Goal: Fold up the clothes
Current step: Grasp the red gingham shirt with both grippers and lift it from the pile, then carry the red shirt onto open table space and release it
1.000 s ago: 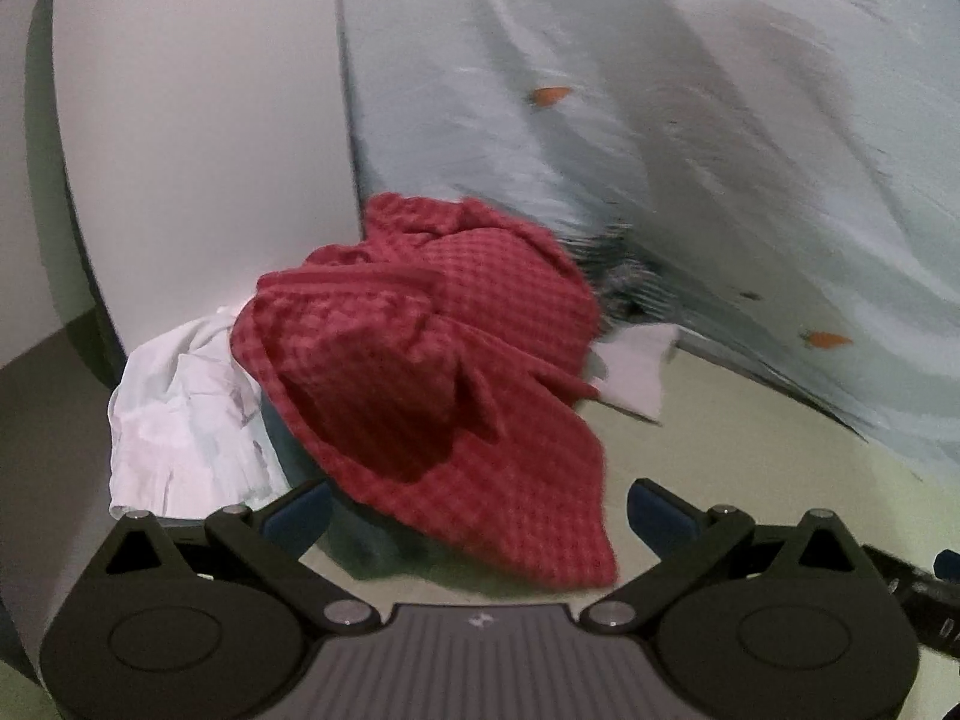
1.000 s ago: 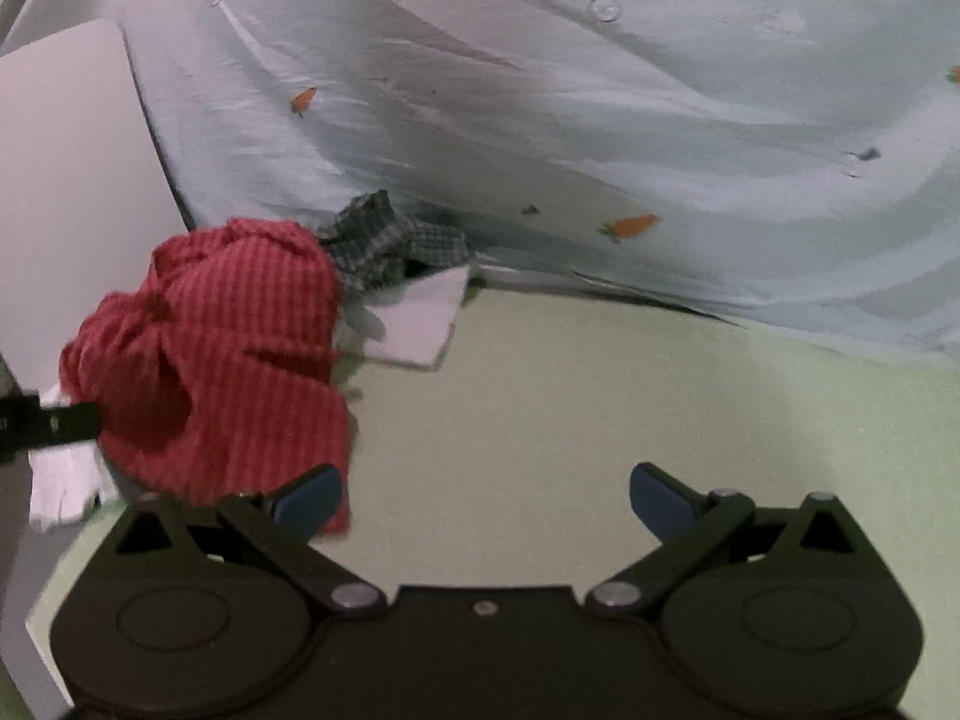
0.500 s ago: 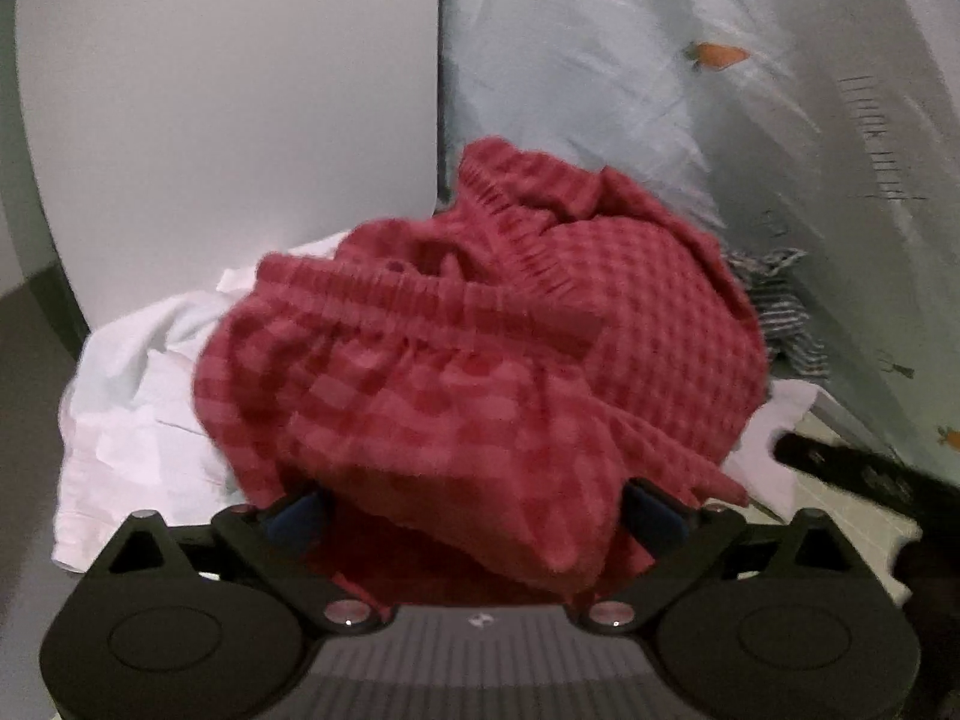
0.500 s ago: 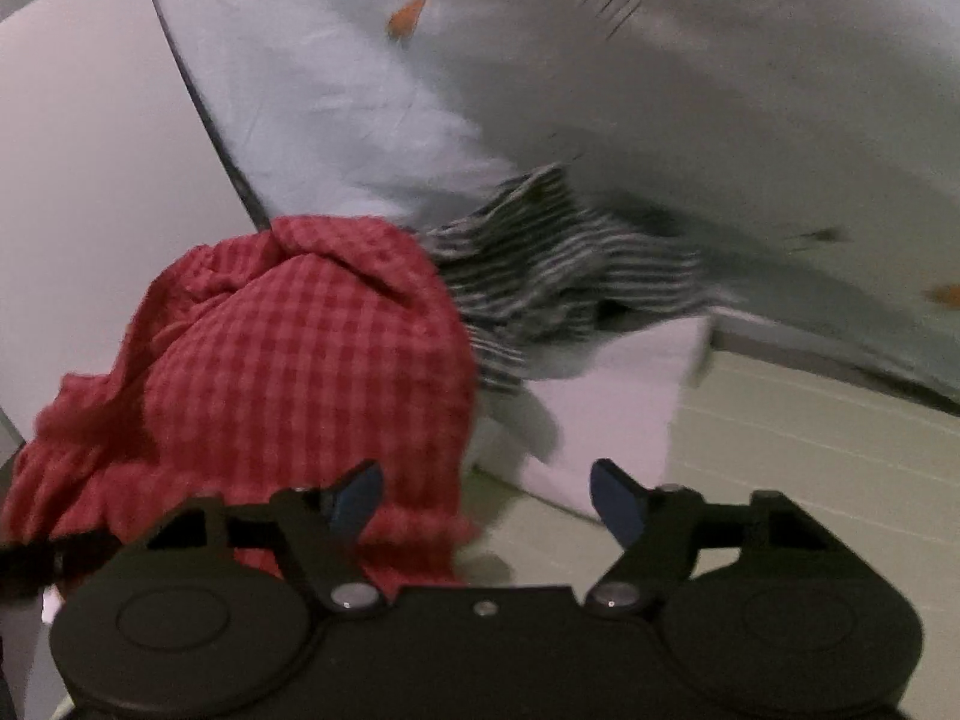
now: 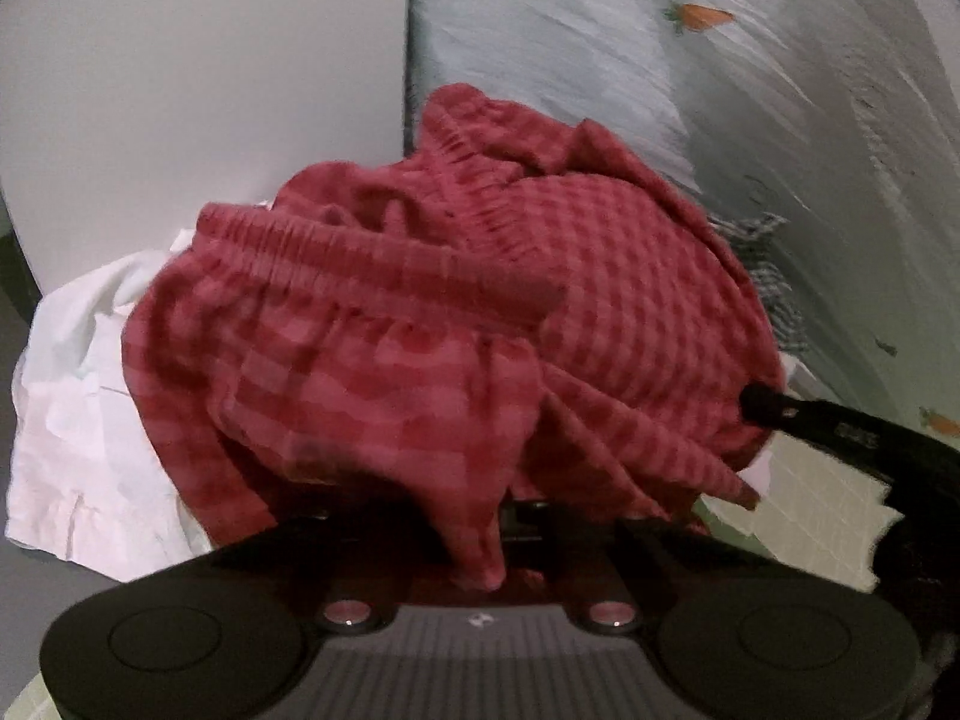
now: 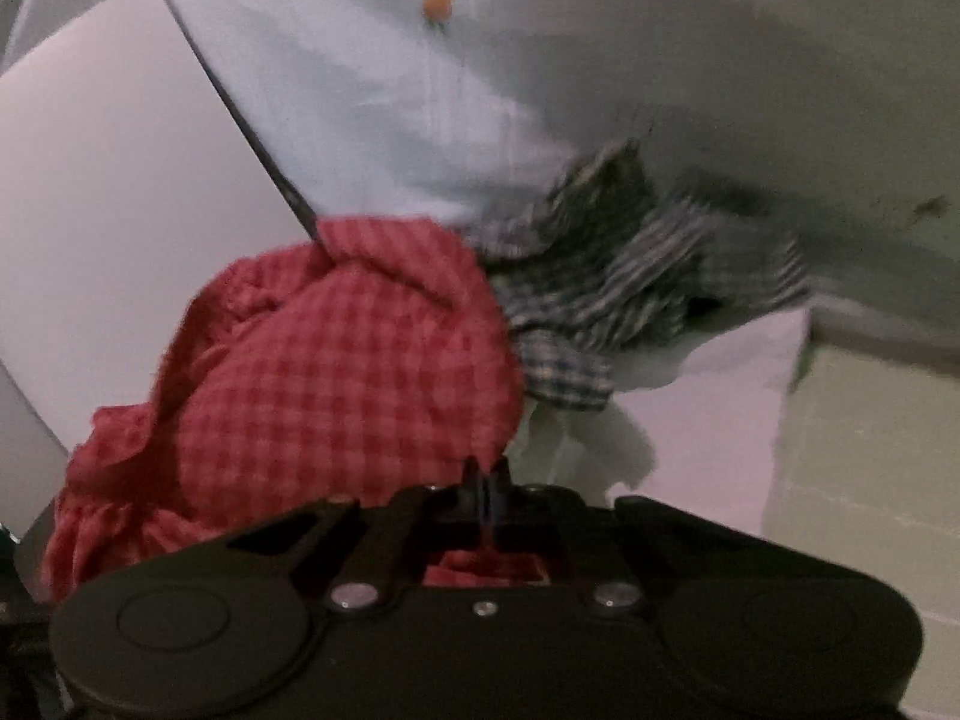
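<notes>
1. Both grippers have come in from well apart to the red garment (image 5: pixel 456 324); a second ago each was short of the pile with its jaws spread wide.
2. The left gripper (image 5: pixel 480 546) has just been closing its jaws, and they now pinch a hanging fold of the red cloth at the garment's near edge.
3. The right gripper (image 6: pixel 483 498) has also just been closing; its jaws are pressed nearly together on a thin edge of the red garment (image 6: pixel 348 372), on its right side.
4. In the left view, the right gripper (image 5: pixel 762 405) shows as a dark bar touching the garment's right flank.
5. The red garment is bunched, elastic waistband up, on top of the pile: a white cloth (image 5: pixel 78 420) lies under and left of it, a checked cloth (image 6: pixel 606 282) just behind and right of it.
6. The pile sits on a pale green surface (image 6: pixel 870 450), against a light blue sheet (image 5: pixel 690 90) with carrot prints.
7. Judgement: with two grips set, the garment seems ready to be lifted clear and spread; no fold is made yet.
</notes>
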`<control>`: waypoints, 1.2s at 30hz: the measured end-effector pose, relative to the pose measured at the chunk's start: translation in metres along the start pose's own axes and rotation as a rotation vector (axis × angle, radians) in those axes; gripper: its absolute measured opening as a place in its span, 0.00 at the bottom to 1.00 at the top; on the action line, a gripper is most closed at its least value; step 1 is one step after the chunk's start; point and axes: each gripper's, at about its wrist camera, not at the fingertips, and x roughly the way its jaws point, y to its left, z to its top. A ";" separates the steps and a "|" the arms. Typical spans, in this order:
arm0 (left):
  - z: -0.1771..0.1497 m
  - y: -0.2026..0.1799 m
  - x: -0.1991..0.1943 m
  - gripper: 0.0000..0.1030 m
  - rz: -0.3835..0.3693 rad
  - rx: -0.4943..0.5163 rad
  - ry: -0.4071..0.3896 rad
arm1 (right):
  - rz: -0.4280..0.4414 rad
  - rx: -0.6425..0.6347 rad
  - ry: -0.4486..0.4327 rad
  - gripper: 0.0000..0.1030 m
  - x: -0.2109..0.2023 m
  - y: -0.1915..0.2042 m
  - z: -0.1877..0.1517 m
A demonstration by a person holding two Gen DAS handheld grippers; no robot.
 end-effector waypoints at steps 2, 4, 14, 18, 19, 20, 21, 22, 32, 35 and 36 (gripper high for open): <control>-0.006 -0.007 -0.015 0.06 -0.005 0.047 -0.021 | -0.030 -0.034 -0.036 0.02 -0.032 0.004 -0.003; -0.015 -0.017 -0.034 0.05 -0.014 0.099 -0.047 | -0.077 -0.070 -0.075 0.02 -0.065 0.008 -0.008; -0.084 -0.064 -0.099 0.04 -0.118 0.221 -0.031 | -0.377 0.034 -0.138 0.02 -0.223 -0.037 -0.079; -0.112 -0.090 -0.111 0.04 -0.165 0.255 -0.001 | -0.476 0.101 -0.127 0.02 -0.280 -0.062 -0.123; -0.120 -0.096 -0.113 0.04 -0.180 0.257 0.009 | -0.506 0.109 -0.126 0.02 -0.294 -0.067 -0.134; -0.128 -0.102 -0.116 0.04 -0.195 0.260 0.019 | -0.538 0.118 -0.124 0.02 -0.311 -0.072 -0.146; -0.135 -0.108 -0.119 0.04 -0.210 0.269 0.033 | -0.571 0.128 -0.117 0.02 -0.328 -0.077 -0.158; -0.144 -0.115 -0.122 0.04 -0.220 0.287 0.048 | -0.604 0.140 -0.106 0.02 -0.343 -0.082 -0.169; -0.218 -0.159 -0.123 0.10 -0.272 0.444 0.262 | -0.760 0.244 0.134 0.25 -0.417 -0.122 -0.250; -0.218 -0.153 -0.130 0.26 -0.296 0.423 0.266 | -0.780 0.231 0.115 0.46 -0.421 -0.119 -0.250; -0.218 -0.152 -0.132 0.30 -0.299 0.416 0.260 | -0.782 0.226 0.102 0.47 -0.422 -0.118 -0.249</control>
